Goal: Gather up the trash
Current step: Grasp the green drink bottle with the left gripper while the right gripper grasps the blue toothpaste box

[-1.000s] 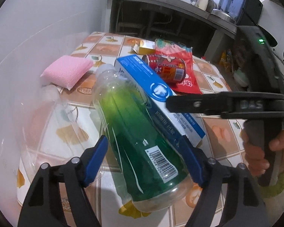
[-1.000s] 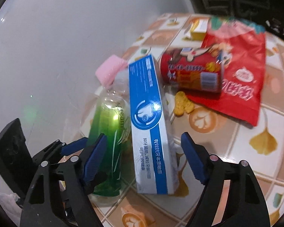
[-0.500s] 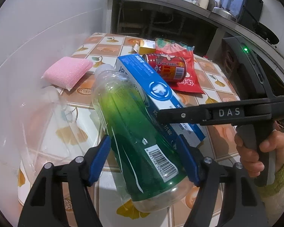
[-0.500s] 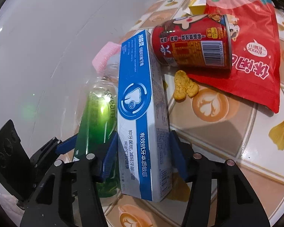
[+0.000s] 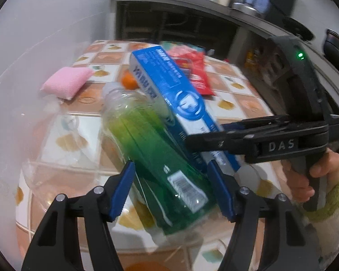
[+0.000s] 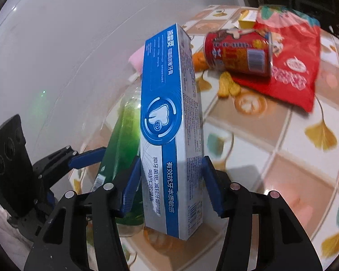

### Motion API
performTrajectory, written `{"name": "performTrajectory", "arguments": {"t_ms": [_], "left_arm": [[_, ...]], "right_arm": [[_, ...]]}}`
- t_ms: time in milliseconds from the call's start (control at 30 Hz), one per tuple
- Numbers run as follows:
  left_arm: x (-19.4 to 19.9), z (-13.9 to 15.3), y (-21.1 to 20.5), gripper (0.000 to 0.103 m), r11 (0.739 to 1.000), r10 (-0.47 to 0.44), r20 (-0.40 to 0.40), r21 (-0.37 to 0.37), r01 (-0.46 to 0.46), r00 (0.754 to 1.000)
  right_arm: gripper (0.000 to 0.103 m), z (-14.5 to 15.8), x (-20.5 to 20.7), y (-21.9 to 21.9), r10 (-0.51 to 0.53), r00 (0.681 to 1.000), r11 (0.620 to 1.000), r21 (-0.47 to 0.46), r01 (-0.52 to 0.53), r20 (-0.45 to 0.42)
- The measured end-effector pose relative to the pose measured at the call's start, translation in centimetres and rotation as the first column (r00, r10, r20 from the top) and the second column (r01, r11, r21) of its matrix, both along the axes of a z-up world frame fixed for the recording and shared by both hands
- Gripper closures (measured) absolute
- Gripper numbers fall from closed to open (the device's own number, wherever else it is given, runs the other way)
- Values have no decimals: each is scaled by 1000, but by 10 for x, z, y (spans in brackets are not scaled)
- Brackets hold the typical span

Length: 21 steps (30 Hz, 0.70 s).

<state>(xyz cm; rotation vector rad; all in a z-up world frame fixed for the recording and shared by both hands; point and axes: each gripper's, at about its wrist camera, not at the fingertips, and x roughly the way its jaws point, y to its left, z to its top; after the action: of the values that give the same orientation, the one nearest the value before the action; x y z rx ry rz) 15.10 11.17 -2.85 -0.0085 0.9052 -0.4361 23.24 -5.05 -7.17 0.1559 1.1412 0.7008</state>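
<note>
two tools are working over the tiled worktop (image 6: 282, 149), each with one thing between its blue pads. the left tool (image 5: 170, 188) is straddling the lower part of one green plastic bottle (image 5: 151, 155); its jaws are closing, the left pad is lying against the bottle's side and the right pad is sitting at its other edge, so the bottle looks gripped, with its capless neck pointing away toward the wall. the right tool (image 6: 170, 183) is clamping one blue and white toothpaste box (image 6: 169, 122) by its lower part, both pads pressing on its sides, and the box is standing nearly upright and clear of the tiles, just beside the bottle. further back on the worktop one red can (image 6: 238, 53) is lying on its side, partly on top of one red snack bag (image 6: 293, 76). one yellow chip (image 6: 228, 85) is lying near the can, one small yellow box (image 6: 247, 21) is sitting at the far edge, and one pink sponge (image 5: 66, 82) is lying beside the wall. one hand (image 5: 305, 180) in a green cuff is holding the right tool's handle.
</note>
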Motion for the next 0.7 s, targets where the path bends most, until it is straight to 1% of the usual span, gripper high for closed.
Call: {"name": "performTrajectory", "arguments": {"t_ms": [33, 100, 200, 233, 300, 400, 567, 667, 700], "left_arm": [[-4, 1, -3, 39, 1000, -22, 1, -6, 22, 1000], [-18, 5, -13, 39, 997, -80, 21, 10, 79, 997], [-36, 8, -27, 39, 985, -170, 41, 28, 169, 985], [-40, 8, -30, 39, 982, -190, 41, 24, 190, 981], [-50, 9, -37, 39, 971, -238, 40, 1, 239, 970], [-58, 12, -44, 39, 959, -279, 35, -33, 281, 960], [-67, 13, -46, 40, 940, -324, -5, -115, 321, 946], [-70, 15, -43, 39, 926, -350, -41, -165, 339, 936], [-72, 16, -42, 39, 926, -349, -46, -169, 337, 936]], "right_arm": [[52, 0, -7, -3, -8, 1000, 1000, -9, 9, 2], [52, -1, -22, -11, -32, 999, 999, -22, 32, 7], [52, -6, -45, -27, -88, 996, 996, -2, 88, -16], [52, -7, -51, -31, -101, 995, 995, 1, 101, -18], [52, -10, -67, -41, -139, 990, 990, 19, 140, -32], [52, -14, -84, -50, -188, 980, 980, 55, 191, -58], [52, -17, -111, -56, -234, 969, 967, 86, 241, -83], [52, -17, -125, -60, -253, 964, 962, 83, 260, -86], [52, -18, -126, -60, -259, 962, 961, 78, 265, -83]]}}
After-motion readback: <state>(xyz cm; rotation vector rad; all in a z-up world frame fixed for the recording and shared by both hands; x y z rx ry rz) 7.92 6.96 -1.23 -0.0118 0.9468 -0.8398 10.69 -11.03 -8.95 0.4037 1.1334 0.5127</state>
